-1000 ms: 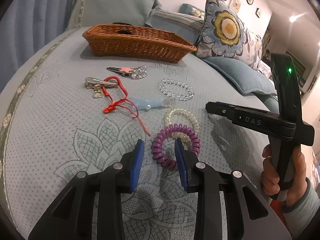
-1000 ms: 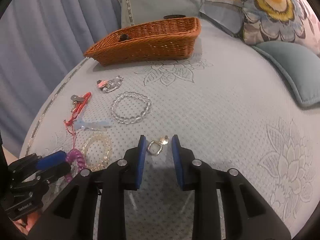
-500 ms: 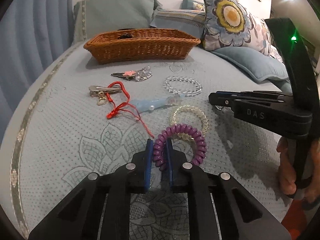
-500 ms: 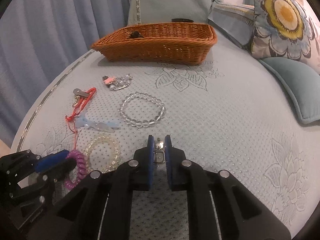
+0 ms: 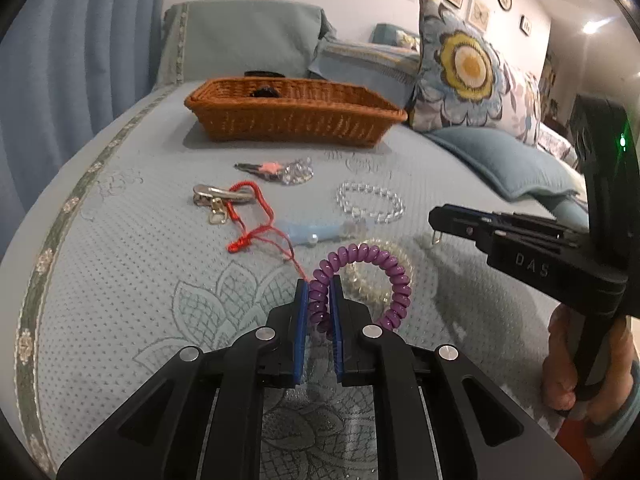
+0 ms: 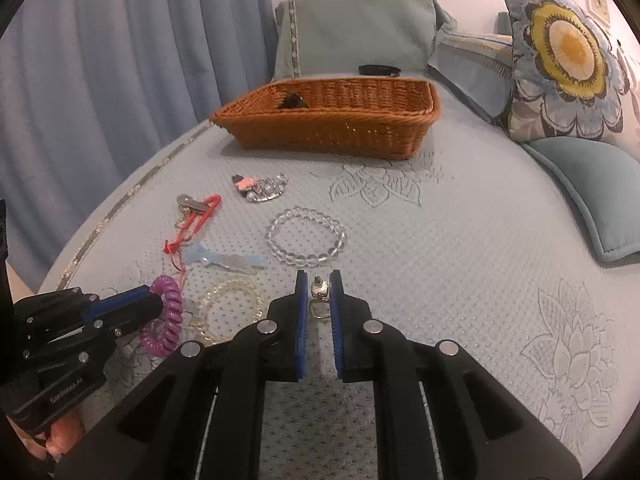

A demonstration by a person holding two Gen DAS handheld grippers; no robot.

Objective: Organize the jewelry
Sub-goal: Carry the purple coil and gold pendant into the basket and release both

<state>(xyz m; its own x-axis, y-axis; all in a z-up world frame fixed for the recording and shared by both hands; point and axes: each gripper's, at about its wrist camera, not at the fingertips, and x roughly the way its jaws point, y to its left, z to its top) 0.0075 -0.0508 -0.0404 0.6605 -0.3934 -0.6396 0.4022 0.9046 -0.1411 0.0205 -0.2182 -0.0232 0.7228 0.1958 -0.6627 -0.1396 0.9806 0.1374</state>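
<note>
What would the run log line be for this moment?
left gripper: shut on purple coil | right gripper: shut on silver charm | basket: ahead

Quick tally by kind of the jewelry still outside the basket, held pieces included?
Bead bracelets: 2, clear and yellowish
Purple coil band: 1
Hair clips: 3, blue, silver, jeweled
Red cord: 1
Small silver charm: 1
Total: 8

Basket (image 6: 328, 120) behind bracelets (image 6: 306, 242) on bedspread (image 6: 460, 248)
</note>
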